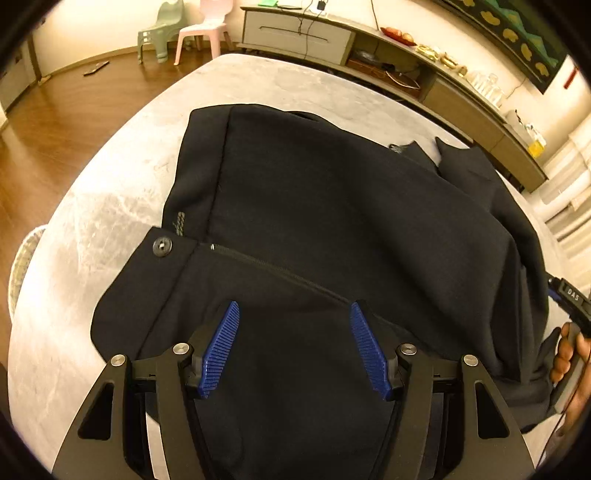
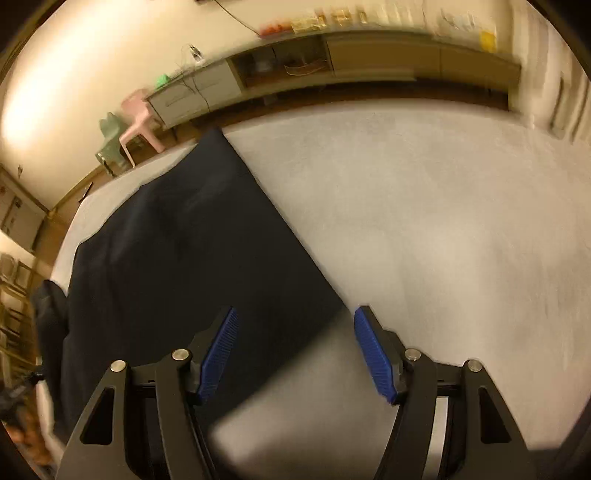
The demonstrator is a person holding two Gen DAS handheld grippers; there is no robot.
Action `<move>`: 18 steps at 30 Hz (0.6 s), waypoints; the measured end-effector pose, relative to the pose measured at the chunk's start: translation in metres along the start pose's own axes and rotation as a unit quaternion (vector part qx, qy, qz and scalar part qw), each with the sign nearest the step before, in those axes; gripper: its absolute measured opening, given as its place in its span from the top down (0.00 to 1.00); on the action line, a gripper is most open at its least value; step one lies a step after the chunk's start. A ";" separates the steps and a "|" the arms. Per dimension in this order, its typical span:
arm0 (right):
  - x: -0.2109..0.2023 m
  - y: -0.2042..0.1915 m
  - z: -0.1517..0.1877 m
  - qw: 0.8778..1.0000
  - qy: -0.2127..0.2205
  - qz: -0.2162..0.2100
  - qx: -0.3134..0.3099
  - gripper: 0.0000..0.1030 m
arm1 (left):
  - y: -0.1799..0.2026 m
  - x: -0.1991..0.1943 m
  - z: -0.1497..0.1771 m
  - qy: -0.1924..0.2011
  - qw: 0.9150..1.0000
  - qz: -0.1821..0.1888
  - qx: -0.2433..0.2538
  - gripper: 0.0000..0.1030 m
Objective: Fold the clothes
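So the dark trousers [image 1: 332, 206] lay partly folded on the grey desk [image 1: 110, 206], waistband nearest, with more folds probably left, and both the left hand-held gripper [image 1: 294, 347] and right hand-held gripper [image 2: 295, 350] hovered spread, pinching nothing.

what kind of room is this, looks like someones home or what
Most likely a home living room. A long low sideboard with clutter on top runs along the wall, two small plastic children's chairs stand on the wood floor, and dark trousers lie on a grey padded surface.
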State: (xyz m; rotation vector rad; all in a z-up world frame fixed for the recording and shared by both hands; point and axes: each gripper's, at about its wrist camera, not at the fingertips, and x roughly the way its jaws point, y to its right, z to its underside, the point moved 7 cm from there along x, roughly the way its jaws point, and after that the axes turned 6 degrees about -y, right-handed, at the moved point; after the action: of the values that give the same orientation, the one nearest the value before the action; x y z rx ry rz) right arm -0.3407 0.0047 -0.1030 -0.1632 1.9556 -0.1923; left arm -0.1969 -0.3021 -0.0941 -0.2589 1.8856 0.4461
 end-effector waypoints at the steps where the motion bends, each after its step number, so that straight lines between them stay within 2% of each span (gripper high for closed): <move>1: 0.002 -0.006 -0.004 1.000 0.003 0.002 -0.015 0.72 | -0.001 0.003 -0.002 -0.001 1.000 -0.001 -0.002 0.36; 2: 0.003 -0.013 -0.007 1.000 0.003 -0.001 -0.031 0.95 | -0.002 0.005 -0.004 -0.003 1.000 -0.002 -0.004 0.36; 3: 0.002 -0.020 -0.011 0.999 0.005 -0.005 -0.046 0.95 | -0.003 0.004 -0.006 -0.002 1.000 -0.003 -0.005 0.36; 5: -0.025 -0.029 -0.022 0.997 0.047 -0.011 -0.063 0.96 | -0.007 0.000 -0.010 0.005 1.000 -0.003 -0.013 0.36; 6: -0.052 -0.032 -0.028 0.994 0.084 -0.016 -0.067 0.96 | -0.009 -0.003 -0.012 0.010 1.000 -0.002 -0.020 0.36; 8: -0.132 -0.034 -0.033 0.979 0.191 -0.031 -0.068 0.96 | -0.012 -0.008 -0.015 0.021 0.999 0.001 -0.031 0.36; 9: -0.171 -0.033 -0.028 0.968 0.238 -0.022 -0.075 0.96 | -0.013 -0.011 -0.017 0.026 0.999 0.002 -0.036 0.36; 11: -0.240 -0.029 0.002 0.944 0.309 0.044 -0.109 0.96 | -0.014 -0.014 -0.019 0.028 0.999 0.007 -0.042 0.36; 12: -0.266 -0.024 0.018 0.934 0.328 0.077 -0.119 0.96 | -0.013 -0.016 -0.020 0.028 0.999 0.010 -0.043 0.36; 13: -0.272 -0.013 0.034 0.936 0.314 0.109 -0.119 0.96 | -0.011 -0.017 -0.020 0.028 0.999 0.014 -0.044 0.36; 15: -0.254 0.029 0.071 0.952 0.240 0.163 -0.103 0.95 | -0.009 -0.021 -0.019 0.030 0.999 0.013 -0.042 0.36; 17: -0.225 0.077 0.097 0.965 0.178 0.182 -0.060 0.94 | -0.006 -0.024 -0.018 0.032 0.999 0.012 -0.040 0.36; 18: -0.206 0.109 0.109 0.973 0.141 0.183 -0.017 0.90 | -0.005 -0.026 -0.018 0.033 0.999 0.011 -0.040 0.36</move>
State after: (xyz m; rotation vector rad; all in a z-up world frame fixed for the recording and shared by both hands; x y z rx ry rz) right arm -0.1637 0.1472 0.0189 0.2146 2.2312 0.0656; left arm -0.2014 -0.3148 -0.0656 -0.3085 1.9398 0.5344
